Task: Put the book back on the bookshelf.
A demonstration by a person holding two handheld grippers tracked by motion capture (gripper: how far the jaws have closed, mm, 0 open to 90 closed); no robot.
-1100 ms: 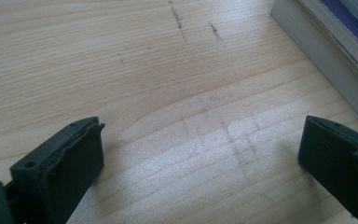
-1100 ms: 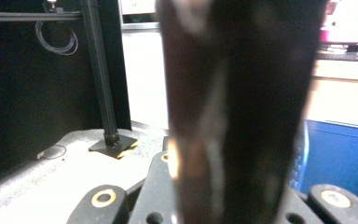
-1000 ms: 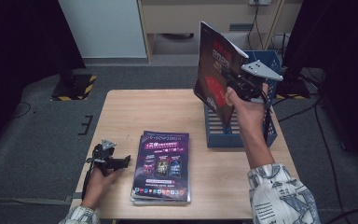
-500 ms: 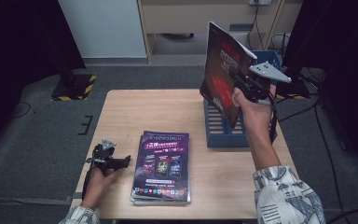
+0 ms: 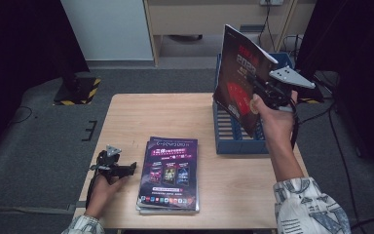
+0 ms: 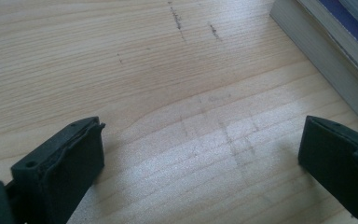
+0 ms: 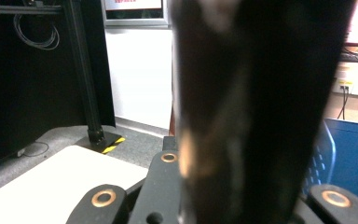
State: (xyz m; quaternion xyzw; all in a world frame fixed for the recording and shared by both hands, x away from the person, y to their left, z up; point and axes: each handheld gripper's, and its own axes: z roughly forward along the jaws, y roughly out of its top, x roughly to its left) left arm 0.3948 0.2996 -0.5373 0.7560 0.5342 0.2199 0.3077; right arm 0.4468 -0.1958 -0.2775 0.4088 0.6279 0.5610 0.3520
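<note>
A lab: black-curtained recording bay, hazard-striped stand base [image 5: 76, 90], cabling, grey carpet [image 5: 39, 141].

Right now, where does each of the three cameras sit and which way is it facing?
High view: above the person's side, looking forward and down on the table; both forearms show.
Left gripper view: on the left hand-held gripper, low over the wood, open jaws showing.
Right gripper view: on the right hand-held gripper, facing the room, the held magazine close up.
Shared: the magazine stack in the high view, its edge in the left gripper view.
</note>
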